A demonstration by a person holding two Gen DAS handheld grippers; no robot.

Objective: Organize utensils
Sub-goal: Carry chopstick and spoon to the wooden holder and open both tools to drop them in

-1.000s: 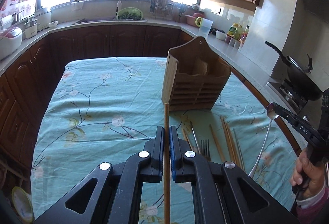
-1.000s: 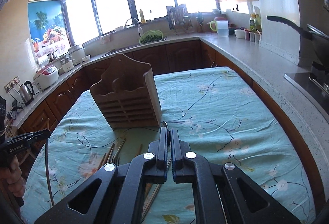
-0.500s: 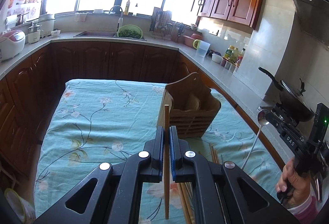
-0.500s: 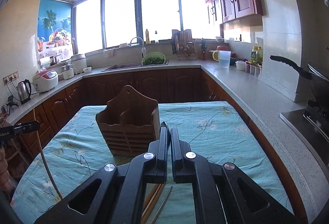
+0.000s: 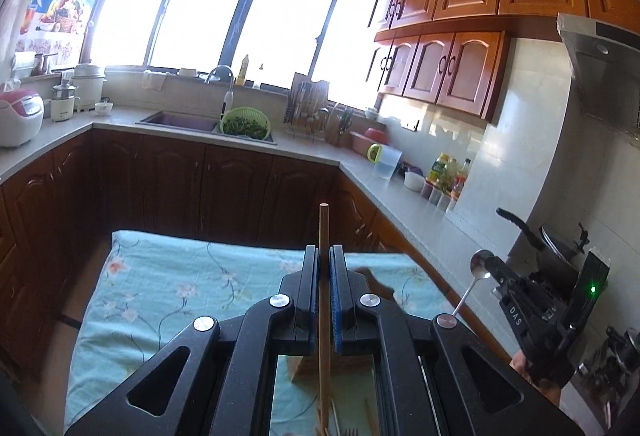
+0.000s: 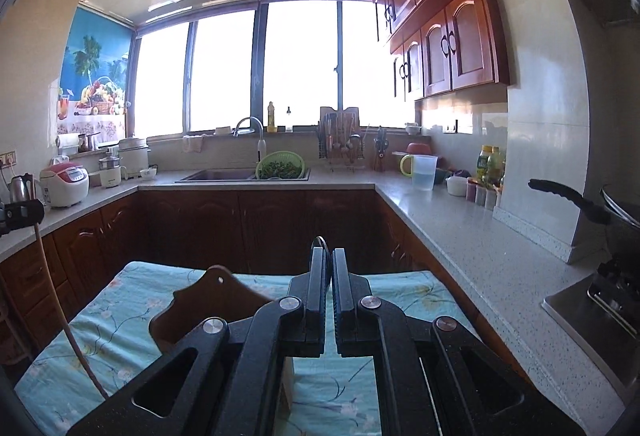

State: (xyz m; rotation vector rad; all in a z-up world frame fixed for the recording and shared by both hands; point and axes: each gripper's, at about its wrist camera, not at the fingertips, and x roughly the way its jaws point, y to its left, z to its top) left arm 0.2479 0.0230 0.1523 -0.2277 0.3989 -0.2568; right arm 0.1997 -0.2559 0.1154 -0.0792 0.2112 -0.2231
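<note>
Jaws of the left gripper (image 5: 324, 292) closed tight on a wooden chopstick (image 5: 324, 276), long axis running straight along the fingers, top end poking out beyond the tips, lower end trailing back beneath the frame. Jaws of the right gripper (image 6: 329, 296) pinched nearly together on a metal spoon (image 5: 476, 278) (bowl up past the tips, thin handle slanting down and back, as seen from the left wrist view). Both held high and level, well above the surface (image 6: 120, 320).

Wooden utensil holder (image 6: 208, 306) down below and close in front of both pairs of jaws: under the left gripper's frame, only a corner showing through the gap; below and to the left of the right jaws, peaked back panel with hanging hole upright. Openings not visible from either view. More chopsticks and a fork (image 5: 352, 431) lying on the surface beneath and behind the left jaws, near the holder's foot.

Probably a lowering move next: each utensil tipped so its long axis points down into a compartment. Left chopstick seemingly closer above the holder, though hard to judge.
</note>
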